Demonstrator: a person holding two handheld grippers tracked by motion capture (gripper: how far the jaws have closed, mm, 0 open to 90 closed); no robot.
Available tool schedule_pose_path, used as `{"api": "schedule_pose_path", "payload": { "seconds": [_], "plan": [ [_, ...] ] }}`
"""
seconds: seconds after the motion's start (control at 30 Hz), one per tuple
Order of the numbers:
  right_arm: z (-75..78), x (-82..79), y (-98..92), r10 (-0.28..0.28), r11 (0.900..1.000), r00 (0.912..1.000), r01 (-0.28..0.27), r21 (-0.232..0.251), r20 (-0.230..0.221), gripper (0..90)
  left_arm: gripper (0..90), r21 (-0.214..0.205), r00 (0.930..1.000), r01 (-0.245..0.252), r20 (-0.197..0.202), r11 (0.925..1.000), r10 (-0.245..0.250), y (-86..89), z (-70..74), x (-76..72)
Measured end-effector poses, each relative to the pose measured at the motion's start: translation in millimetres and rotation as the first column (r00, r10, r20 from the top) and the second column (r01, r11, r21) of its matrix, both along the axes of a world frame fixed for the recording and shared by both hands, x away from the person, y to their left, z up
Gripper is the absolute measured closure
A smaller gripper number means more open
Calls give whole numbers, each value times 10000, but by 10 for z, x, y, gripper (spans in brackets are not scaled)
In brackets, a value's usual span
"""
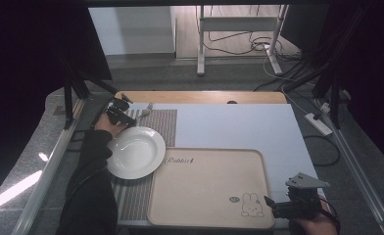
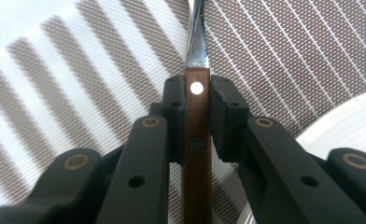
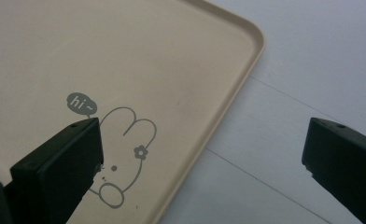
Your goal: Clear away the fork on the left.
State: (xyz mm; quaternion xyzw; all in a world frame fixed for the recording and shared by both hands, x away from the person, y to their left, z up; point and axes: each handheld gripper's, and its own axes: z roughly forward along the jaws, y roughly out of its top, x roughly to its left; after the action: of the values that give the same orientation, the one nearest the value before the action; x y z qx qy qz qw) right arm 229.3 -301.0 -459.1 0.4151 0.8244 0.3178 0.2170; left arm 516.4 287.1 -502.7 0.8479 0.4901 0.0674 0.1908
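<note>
Left gripper view | fork [image 2: 196, 116] handle clamped btwn left tool [image 2: 197, 100] jaws

Probably a lab recording booth. Black curtains [image 1: 28, 44] flank the white tabletop [image 1: 239, 127]. Loose black cables [image 1: 278, 54] and a white power strip [image 1: 318, 124] lie on the grey floor [image 1: 180, 73].

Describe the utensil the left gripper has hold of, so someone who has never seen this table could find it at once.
Start at the striped placemat on the table's left side, where the white plate sits. Just beyond the plate's far rim, the left gripper is shut on a fork. Its brown wooden handle with a pale rivet and its shiny metal neck set it apart from the plate and the beige rabbit tray.
</note>
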Motion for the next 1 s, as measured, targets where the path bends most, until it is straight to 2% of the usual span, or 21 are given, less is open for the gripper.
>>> {"api": "schedule_pose_path", "payload": {
  "seconds": [0.2,0.37,0.63,0.8,1.0],
  "plan": [
    [-1,1,1,-11,10000,10000,11,-6,5,0,770,-210,9998,-118,167,9997,122,176,188,-103],
    [-2,1,2,-18,10000,10000,18,-15,0,0,770,-373,10000,8,82,9993,-5,203,255,-186],
    [-2,3,1,-45,10000,10000,45,-24,-23,0,770,-799,9991,399,143,9960,-389,102,316,-380],
    [-4,5,3,-54,10000,10000,54,-27,-27,0,770,-879,9982,602,92,9943,-596,30,280,-482],
    [-6,7,5,-51,10000,10000,51,-53,-36,0,770,-1151,9964,835,272,9898,-809,-64,246,-642]
  ]
}}
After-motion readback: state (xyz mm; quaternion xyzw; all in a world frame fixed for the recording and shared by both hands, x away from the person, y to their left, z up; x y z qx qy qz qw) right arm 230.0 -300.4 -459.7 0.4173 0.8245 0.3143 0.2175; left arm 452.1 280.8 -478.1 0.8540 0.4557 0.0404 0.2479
